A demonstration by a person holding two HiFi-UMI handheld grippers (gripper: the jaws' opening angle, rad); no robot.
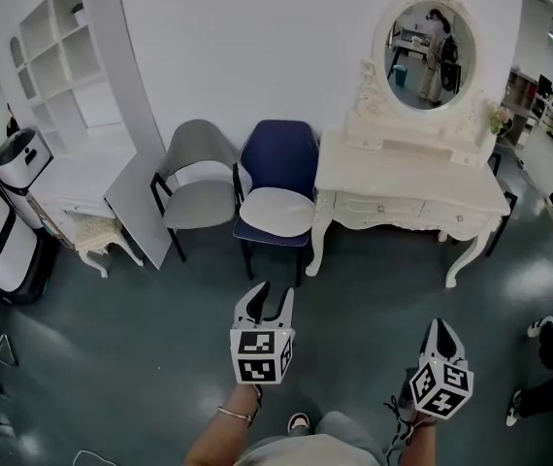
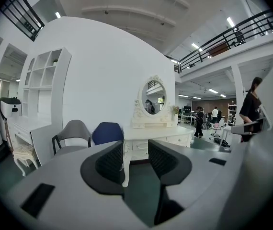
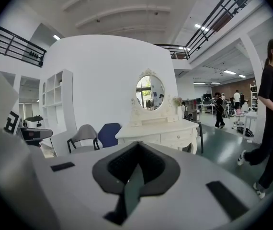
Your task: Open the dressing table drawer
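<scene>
The head view alone shows both tools at once. My left gripper [image 1: 275,294] has its jaws spread with nothing between them. My right gripper [image 1: 441,326] has its jaws closed tip to tip and is empty. Both hang over the floor, well apart from the dressing table [image 1: 407,178].

The left gripper view [image 2: 135,147] lines a white table leg up in the jaw gap. The right gripper view [image 3: 136,145] adds a walking person in black [image 3: 270,109] at its right, of whom the head view shows only the legs.

The table stands against the white wall, right of a blue chair [image 1: 276,178]. Its long axis runs along that wall. The drawer fronts [image 1: 378,206] sit flush under the top, facing out towards me.
</scene>
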